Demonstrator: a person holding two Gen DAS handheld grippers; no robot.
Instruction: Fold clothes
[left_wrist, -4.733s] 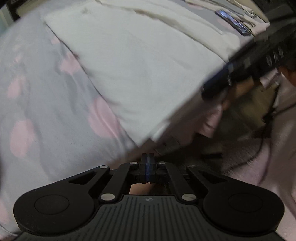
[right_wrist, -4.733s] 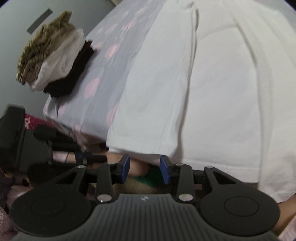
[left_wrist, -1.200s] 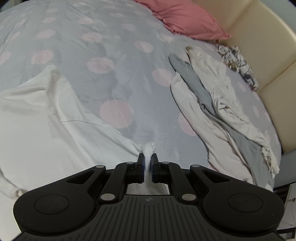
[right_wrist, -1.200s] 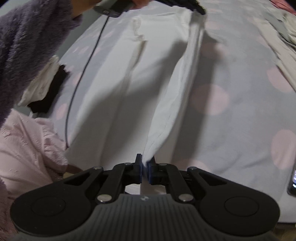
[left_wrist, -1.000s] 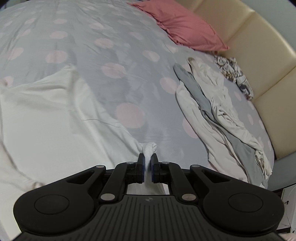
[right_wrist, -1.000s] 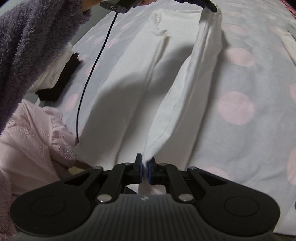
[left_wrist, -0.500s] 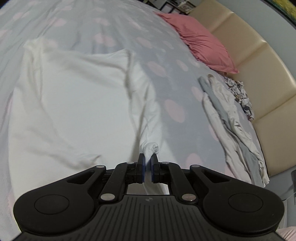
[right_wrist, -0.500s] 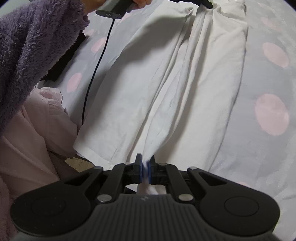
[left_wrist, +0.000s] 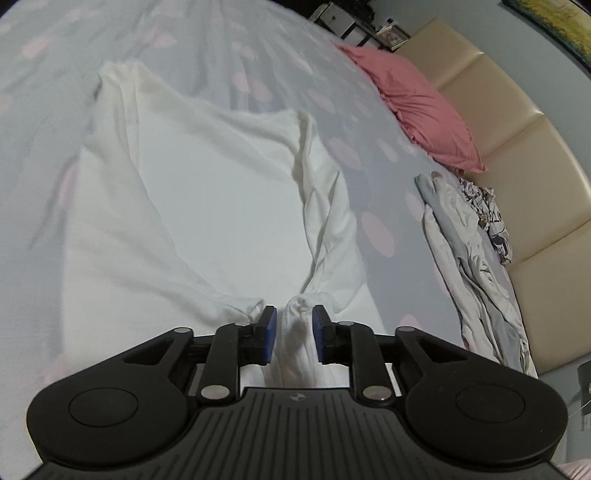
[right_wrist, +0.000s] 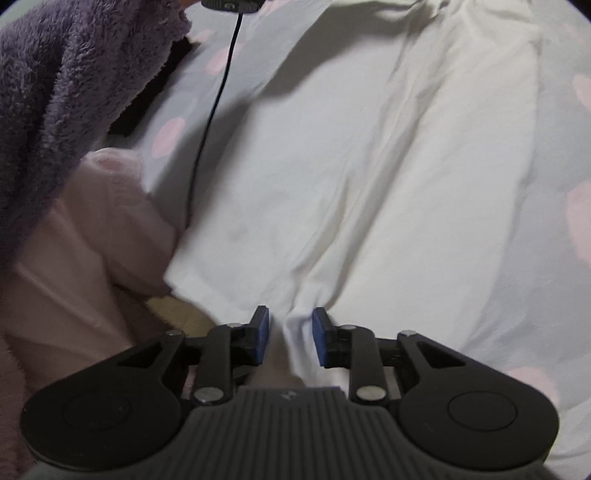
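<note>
Left wrist view: both tongs stand parted over a white garment on the bed.

We see the left tongs (left_wrist: 294, 334) with jaws apart, a bunched ridge of the white garment (left_wrist: 207, 206) lying loose between the blue pads (left_wrist: 268, 328), not clamped. We see the right tongs (right_wrist: 289, 334) likewise parted around a pinch of the garment's hem (right_wrist: 301, 323), which sits near the right pad; we cannot tell whether it touches. The garment lies spread on the spotted bed sheet (left_wrist: 373, 229), one side folded inward. Open sheet lies to its right, then a crumpled clothes pile (left_wrist: 476, 266), a pink pillow (left_wrist: 417, 110) and the headboard (left_wrist: 517, 122). A purple fleece sleeve (right_wrist: 62, 92) and black cable (right_wrist: 210, 110) occupy the right view's left side.
</note>
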